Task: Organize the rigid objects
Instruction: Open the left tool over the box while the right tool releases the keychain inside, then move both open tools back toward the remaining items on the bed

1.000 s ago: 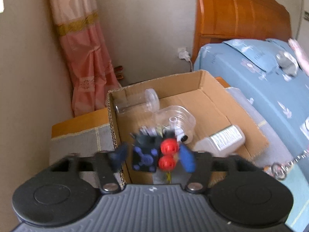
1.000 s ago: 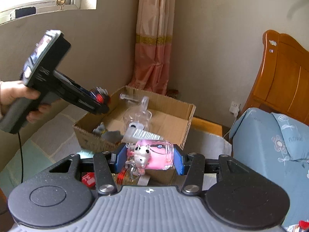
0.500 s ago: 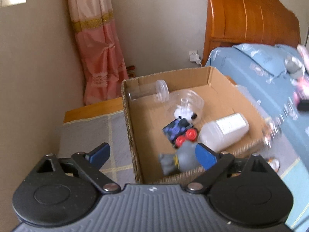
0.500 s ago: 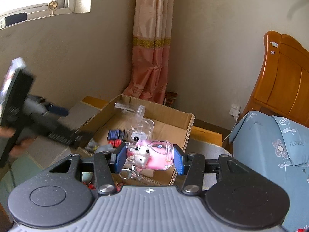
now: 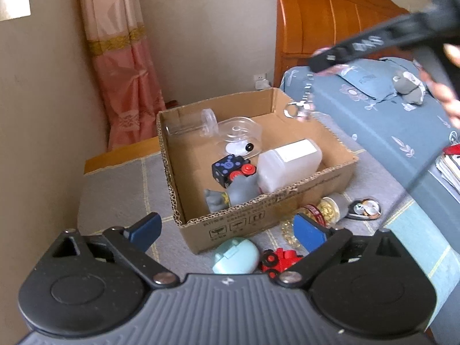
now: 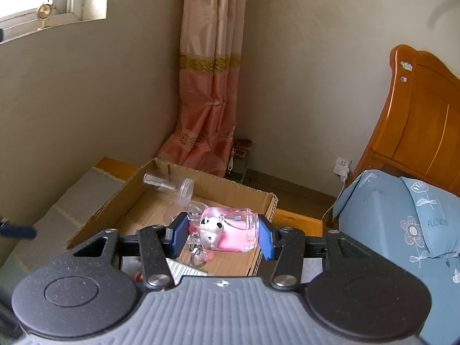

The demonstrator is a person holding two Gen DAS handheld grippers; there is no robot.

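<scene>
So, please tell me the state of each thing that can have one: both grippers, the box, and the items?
left gripper: open, holds nothing
right gripper: shut on pink jar
pink jar: on its side, above the box
cardboard box: open, partly filled
white bottle: lying in the box
clear jar: lying in the box
green case: shut, outside the box

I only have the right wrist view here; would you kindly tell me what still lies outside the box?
Observer: On the mat before the cardboard box lie a mint green case and a red toy.
Operator: Anything else nearby?
Observer: A small jar of gold beads beside the box's corner.
Operator: And the left claw?
Observer: The left claw is open, holding nothing, near that front wall.
</scene>
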